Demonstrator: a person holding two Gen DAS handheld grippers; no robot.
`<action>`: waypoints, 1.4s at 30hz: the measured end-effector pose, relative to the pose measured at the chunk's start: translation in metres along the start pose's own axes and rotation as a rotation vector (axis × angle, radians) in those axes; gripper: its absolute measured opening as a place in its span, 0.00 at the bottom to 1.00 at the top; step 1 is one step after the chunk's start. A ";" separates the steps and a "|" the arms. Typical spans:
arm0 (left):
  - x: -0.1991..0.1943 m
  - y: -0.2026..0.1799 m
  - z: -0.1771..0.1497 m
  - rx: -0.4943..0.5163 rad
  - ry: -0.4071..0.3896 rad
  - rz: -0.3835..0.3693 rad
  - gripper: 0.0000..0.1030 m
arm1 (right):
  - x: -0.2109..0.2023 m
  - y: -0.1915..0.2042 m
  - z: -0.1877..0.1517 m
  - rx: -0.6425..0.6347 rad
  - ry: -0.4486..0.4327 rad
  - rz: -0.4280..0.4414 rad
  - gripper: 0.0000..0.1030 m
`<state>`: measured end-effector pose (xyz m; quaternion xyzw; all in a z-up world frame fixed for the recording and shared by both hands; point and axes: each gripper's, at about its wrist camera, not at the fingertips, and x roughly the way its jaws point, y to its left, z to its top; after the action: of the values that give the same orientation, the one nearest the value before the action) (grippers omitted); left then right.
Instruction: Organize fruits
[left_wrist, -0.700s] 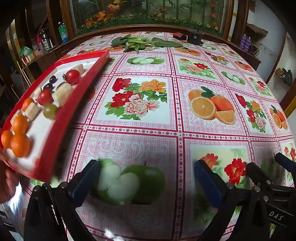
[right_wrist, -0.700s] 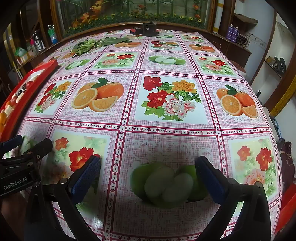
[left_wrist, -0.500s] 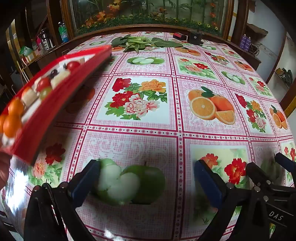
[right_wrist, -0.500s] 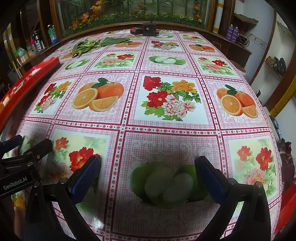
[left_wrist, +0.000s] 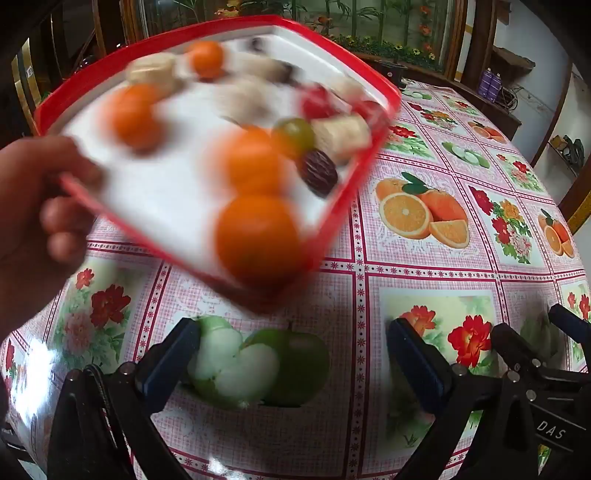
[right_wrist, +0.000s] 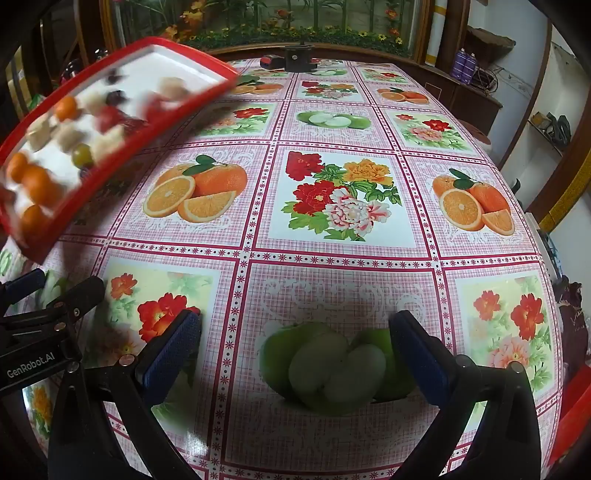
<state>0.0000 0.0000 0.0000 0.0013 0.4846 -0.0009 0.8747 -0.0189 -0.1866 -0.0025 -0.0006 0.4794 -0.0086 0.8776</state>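
A bare hand (left_wrist: 33, 206) holds a red-rimmed white tray (left_wrist: 354, 173) tilted in the air above the table's left side. It carries several small oranges (left_wrist: 258, 236), a green grape (left_wrist: 293, 134), red tomatoes, pale fruit chunks and a dark date (left_wrist: 317, 171), all blurred. The tray also shows in the right wrist view (right_wrist: 147, 133). My left gripper (left_wrist: 291, 358) is open and empty low over the tablecloth. My right gripper (right_wrist: 295, 354) is open and empty too, to the right of the left one.
The table wears a pink checked cloth (right_wrist: 332, 258) printed with flowers, oranges and apples. A small black and red device (right_wrist: 291, 61) stands at the far edge. A wooden planter with flowers runs behind. Something red (right_wrist: 572, 424) sits at the near right edge.
The hand has swung the tray up and rightward from the table's left edge, over the cloth and close to the left camera. The fruit is sliding. Both grippers have stayed still.
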 end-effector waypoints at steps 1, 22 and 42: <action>0.000 0.000 0.000 0.000 0.000 0.000 1.00 | 0.000 0.000 0.000 0.000 0.000 0.000 1.00; 0.000 0.000 0.000 0.000 0.000 0.000 1.00 | 0.000 0.000 0.000 0.000 0.000 0.000 1.00; 0.000 0.000 0.001 0.000 0.000 0.000 1.00 | 0.000 0.000 -0.002 0.001 0.000 0.000 1.00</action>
<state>0.0011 0.0003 0.0003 0.0014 0.4846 -0.0010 0.8747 -0.0204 -0.1869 -0.0038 -0.0002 0.4793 -0.0087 0.8776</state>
